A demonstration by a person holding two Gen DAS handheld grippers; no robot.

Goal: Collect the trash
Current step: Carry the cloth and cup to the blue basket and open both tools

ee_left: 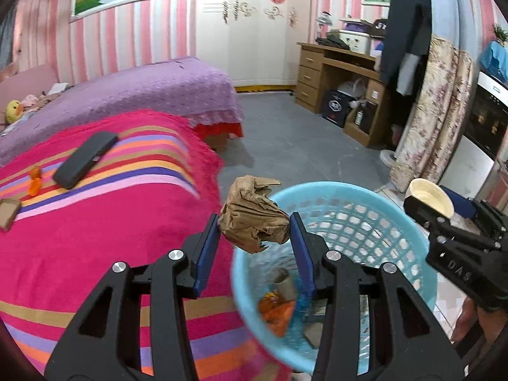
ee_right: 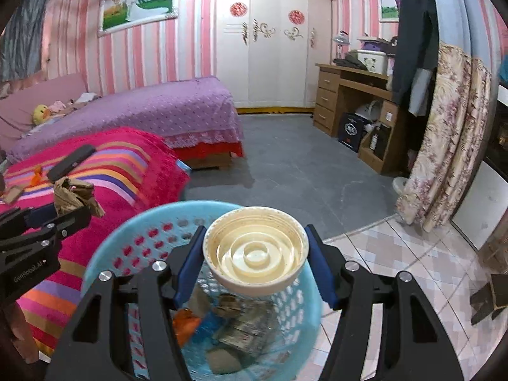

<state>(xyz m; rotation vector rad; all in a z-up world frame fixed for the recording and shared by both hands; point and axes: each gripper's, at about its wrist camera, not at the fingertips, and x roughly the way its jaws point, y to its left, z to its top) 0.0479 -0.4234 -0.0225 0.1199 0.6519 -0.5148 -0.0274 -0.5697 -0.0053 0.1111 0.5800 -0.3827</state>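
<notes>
My right gripper (ee_right: 255,254) grips the cream lid (ee_right: 255,254) directly above the blue basket (ee_right: 104,254). My left gripper (ee_left: 254,225) clamps the crumpled brown paper (ee_left: 254,219) over the basket's near rim, bed side. Right jaws are better placed to release.

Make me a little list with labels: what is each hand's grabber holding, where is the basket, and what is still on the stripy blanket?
left gripper: fingers shut on a crumpled brown paper, by the basket's near rim
right gripper: fingers shut on a cream round lid, above the basket
basket: light blue, on the floor beside the bed, already holding bits of trash
striped blanket: a dark flat case, a small orange thing and a brown scrap lie on it
done: not yet, both pieces are still held
</notes>
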